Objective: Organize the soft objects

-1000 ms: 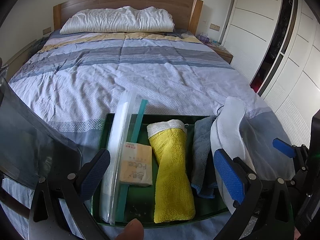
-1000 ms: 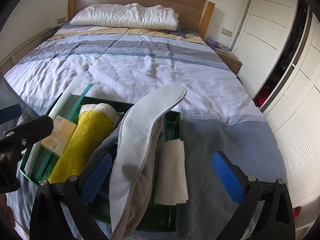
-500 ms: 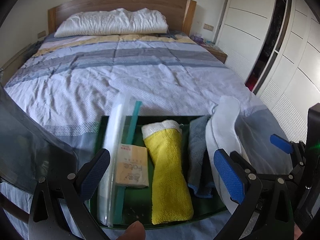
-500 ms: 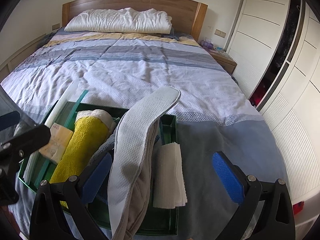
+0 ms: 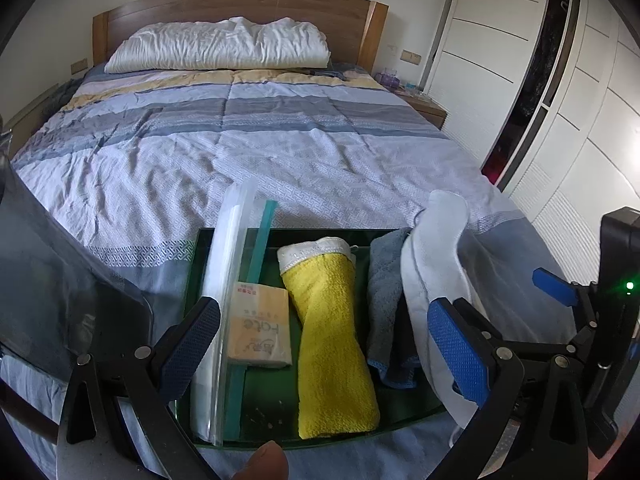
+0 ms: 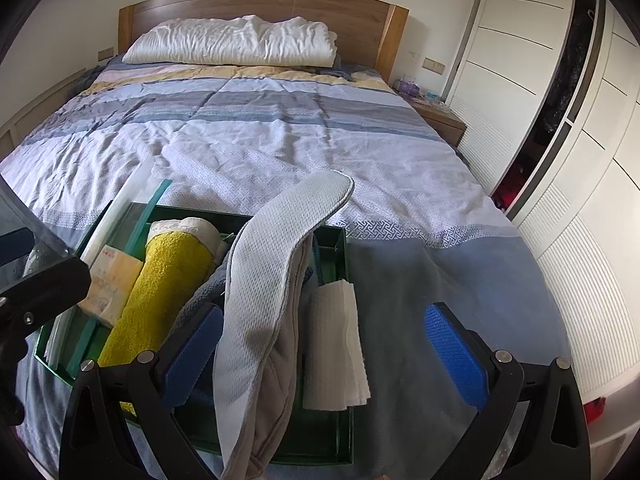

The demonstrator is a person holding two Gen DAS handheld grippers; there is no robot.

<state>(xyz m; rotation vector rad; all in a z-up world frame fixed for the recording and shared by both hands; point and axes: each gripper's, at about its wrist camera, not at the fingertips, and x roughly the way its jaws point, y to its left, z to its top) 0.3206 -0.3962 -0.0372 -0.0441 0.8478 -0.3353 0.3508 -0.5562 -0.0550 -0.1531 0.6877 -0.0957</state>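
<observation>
A dark green tray (image 5: pixel 192 272) (image 6: pixel 346 280) lies at the foot of the bed. Side by side in it are a clear zip bag (image 5: pixel 224 288), a tissue pack (image 5: pixel 260 328) (image 6: pixel 112 284), a rolled yellow towel (image 5: pixel 332 332) (image 6: pixel 160 292), a grey-blue cloth (image 5: pixel 384 296), a pale grey oven mitt (image 5: pixel 432 272) (image 6: pixel 264 304) sticking up over the rim, and a folded white paper towel (image 6: pixel 336 344). My left gripper (image 5: pixel 324 344) hangs open just above the tray's near edge. My right gripper (image 6: pixel 324 348) is open too, with the mitt and paper towel between its blue pads, nothing held.
The bed's striped quilt (image 5: pixel 260 148) stretches beyond the tray to a white pillow (image 5: pixel 220 46) and wooden headboard. White wardrobe doors (image 5: pixel 560 80) run along the right, a nightstand (image 6: pixel 440 120) beside them. A dark translucent sheet (image 5: pixel 52 260) stands at the left. A fingertip (image 5: pixel 264 460) shows at the bottom.
Both views have shifted slightly as the grippers drew back and tilted up a little. The tray's contents have not moved, and both grippers stay open.
</observation>
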